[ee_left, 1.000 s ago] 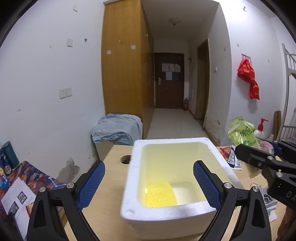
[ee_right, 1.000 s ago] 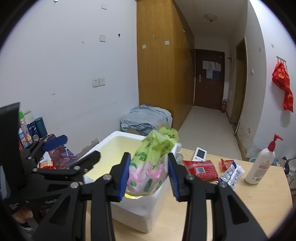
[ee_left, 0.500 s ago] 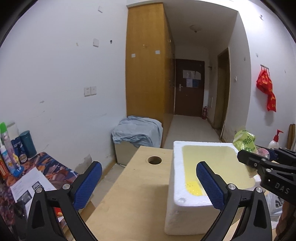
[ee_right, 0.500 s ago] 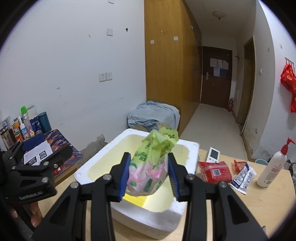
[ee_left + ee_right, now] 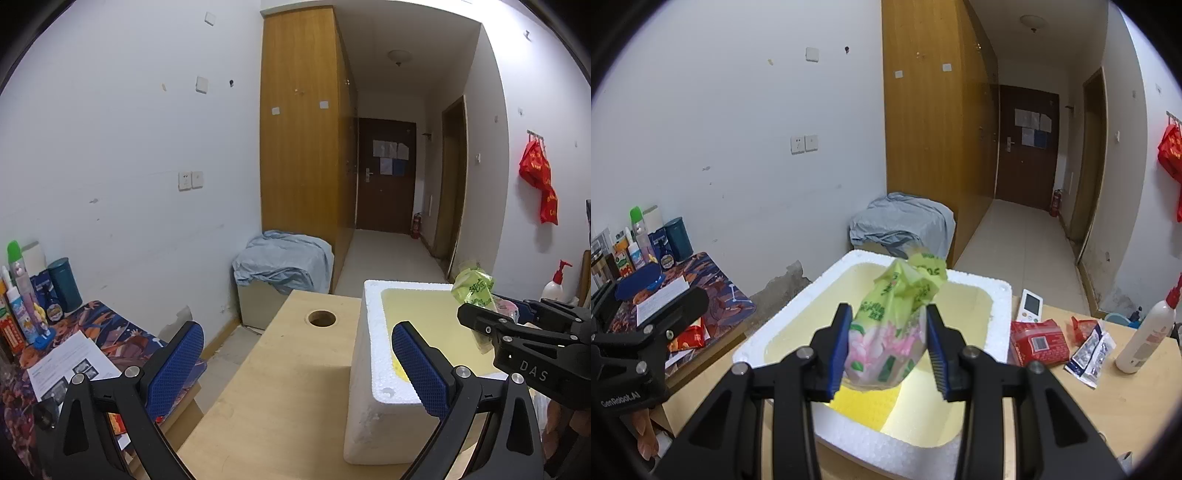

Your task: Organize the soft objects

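Note:
My right gripper (image 5: 888, 350) is shut on a green and pink floral soft pack (image 5: 894, 325) and holds it above the open white foam box (image 5: 1001, 295). A yellow sponge (image 5: 864, 406) lies on the box floor under the pack. In the left wrist view the foam box (image 5: 364, 369) stands at the right, and my right gripper (image 5: 517, 325) with the green pack (image 5: 474, 288) hangs over it. My left gripper (image 5: 295, 369) is open and empty, left of the box above the wooden table (image 5: 277, 387).
A red pack (image 5: 1034, 341), small sachets (image 5: 1089, 350), a white remote (image 5: 1031, 306) and a pump bottle (image 5: 1145, 332) lie on the table right of the box. The table has a round hole (image 5: 322, 318). A low side table (image 5: 74, 350) with bottles stands at left.
My left gripper has swung left, away from the box, which now sits at its right. My right gripper has moved the pack further over the box opening.

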{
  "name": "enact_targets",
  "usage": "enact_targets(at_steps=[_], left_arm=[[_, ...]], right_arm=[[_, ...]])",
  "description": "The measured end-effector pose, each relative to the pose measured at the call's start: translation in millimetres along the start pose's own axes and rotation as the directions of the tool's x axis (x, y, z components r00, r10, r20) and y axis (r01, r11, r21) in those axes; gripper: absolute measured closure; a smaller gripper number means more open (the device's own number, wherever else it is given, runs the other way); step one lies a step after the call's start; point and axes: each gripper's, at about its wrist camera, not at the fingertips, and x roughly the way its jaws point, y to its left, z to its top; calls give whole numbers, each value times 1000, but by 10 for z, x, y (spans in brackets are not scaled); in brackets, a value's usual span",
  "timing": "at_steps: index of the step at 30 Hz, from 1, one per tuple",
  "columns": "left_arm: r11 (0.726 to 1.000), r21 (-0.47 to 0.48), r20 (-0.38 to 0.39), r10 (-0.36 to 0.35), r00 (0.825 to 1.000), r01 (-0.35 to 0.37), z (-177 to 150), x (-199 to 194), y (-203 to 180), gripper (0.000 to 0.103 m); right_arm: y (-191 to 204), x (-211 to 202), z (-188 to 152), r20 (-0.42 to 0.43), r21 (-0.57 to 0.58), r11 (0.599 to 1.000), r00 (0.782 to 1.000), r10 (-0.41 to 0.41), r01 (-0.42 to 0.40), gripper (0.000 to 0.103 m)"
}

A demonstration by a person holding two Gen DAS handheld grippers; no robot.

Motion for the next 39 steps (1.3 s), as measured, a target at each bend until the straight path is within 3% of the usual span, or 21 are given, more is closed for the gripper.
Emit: enact_targets(at_steps=[2,6,9,23,39], left_arm=[[1000,0,3,-3,1000,3,6,-10,4,1],[1000,-1,9,-3,1000,3,11,-26,8,1],[1000,-1,8,-2,1000,2,11,-31,11,1],[1000,7,13,-3,1000,3,31,-102,-45,1],[1000,17,59,-26,998,26,46,-546,-230,1]], right_arm=[[-7,3,4,-1,3,1000,1000,-5,5,55],[-13,-15,9,10,27,1000,1000,-4,4,29],[-13,-59,14,31,29,999,999,-22,21,16],[-3,-218,12,56,12,1000,998,-20,20,11],[-196,-957,-154,142,54,996,987,-74,67,0]])
